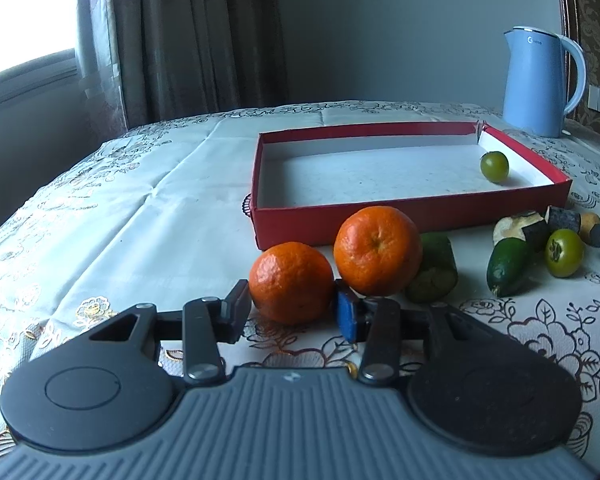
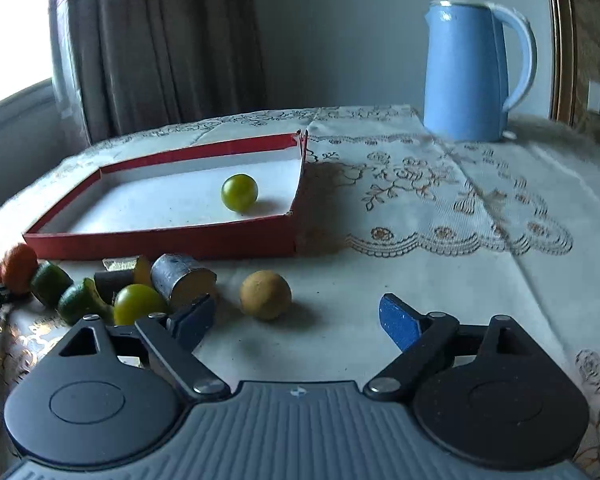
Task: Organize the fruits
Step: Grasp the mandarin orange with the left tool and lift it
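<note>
My left gripper point(image 1: 292, 305) is shut on a tangerine point(image 1: 290, 276) that rests on the tablecloth, one pad on each side. A second tangerine point(image 1: 378, 250) touches it behind, close to the red box point(image 1: 340, 216). Inside the box, near its right wall, lies one small green fruit point(image 1: 495, 166), also seen as the green fruit point(image 2: 239, 193). My right gripper point(image 2: 296, 317) stands open, wide and empty. A round brown fruit point(image 2: 265, 295) lies just ahead of its fingertips, nearer the left finger. A yellow-green fruit point(image 2: 138, 304) sits by that finger.
Green cucumber-like pieces point(image 1: 508, 266) and dark-skinned cut chunks point(image 2: 180, 280) lie in a row in front of the red box point(image 2: 160, 240). A blue kettle point(image 2: 464, 72) stands at the back right. Lace cloth covers the table; its edge drops off at the left.
</note>
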Action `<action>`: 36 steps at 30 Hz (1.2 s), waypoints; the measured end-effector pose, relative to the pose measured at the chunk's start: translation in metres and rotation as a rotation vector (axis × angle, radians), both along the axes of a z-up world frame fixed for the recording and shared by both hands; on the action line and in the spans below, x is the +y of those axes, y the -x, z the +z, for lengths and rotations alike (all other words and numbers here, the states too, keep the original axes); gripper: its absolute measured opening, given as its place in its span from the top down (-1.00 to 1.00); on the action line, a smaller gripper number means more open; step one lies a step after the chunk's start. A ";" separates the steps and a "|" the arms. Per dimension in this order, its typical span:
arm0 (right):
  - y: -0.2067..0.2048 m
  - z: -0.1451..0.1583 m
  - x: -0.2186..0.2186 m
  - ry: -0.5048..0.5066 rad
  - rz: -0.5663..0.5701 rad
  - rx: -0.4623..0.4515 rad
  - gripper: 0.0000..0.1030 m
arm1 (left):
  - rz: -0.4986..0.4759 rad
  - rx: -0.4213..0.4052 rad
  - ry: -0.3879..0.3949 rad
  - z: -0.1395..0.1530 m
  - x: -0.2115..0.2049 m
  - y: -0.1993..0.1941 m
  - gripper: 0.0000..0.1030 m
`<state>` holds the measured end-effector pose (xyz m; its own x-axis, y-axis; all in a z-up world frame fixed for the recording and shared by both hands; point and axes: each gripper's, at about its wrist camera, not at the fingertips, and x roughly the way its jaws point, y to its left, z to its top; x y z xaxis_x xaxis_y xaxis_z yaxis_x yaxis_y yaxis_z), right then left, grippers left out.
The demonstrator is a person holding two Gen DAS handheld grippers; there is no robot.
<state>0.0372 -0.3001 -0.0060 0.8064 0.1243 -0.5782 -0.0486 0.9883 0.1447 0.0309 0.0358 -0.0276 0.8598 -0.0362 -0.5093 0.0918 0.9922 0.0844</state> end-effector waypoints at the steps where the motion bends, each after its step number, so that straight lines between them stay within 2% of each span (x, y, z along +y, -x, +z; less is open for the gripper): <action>1: -0.001 -0.001 -0.002 -0.009 -0.009 0.011 -0.76 | 0.001 0.001 0.004 0.000 0.000 0.000 0.20; 5: -0.001 -0.002 -0.001 -0.011 0.001 0.021 -0.87 | 0.004 0.004 0.008 0.000 0.001 -0.001 0.20; 12: -0.001 -0.001 0.005 0.029 0.003 0.030 -0.88 | 0.014 0.011 0.035 0.001 0.005 -0.001 0.21; 21: -0.001 -0.001 0.002 0.021 -0.014 0.030 -0.88 | 0.023 0.001 0.059 0.001 0.009 0.001 0.25; 25: -0.001 -0.001 0.002 0.019 -0.019 0.031 -0.88 | 0.036 -0.018 0.028 0.002 0.009 0.004 0.26; 29: 0.000 0.000 0.002 0.018 -0.028 0.030 -0.88 | 0.046 -0.018 0.036 0.006 0.014 0.004 0.26; 36: 0.000 0.000 0.001 0.013 -0.032 0.030 -0.88 | 0.034 -0.071 0.018 0.027 0.016 0.005 0.26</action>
<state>0.0376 -0.2995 -0.0063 0.7922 0.0909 -0.6035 -0.0125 0.9911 0.1329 0.0264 0.0515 -0.0011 0.8947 -0.0153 -0.4464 0.0527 0.9960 0.0715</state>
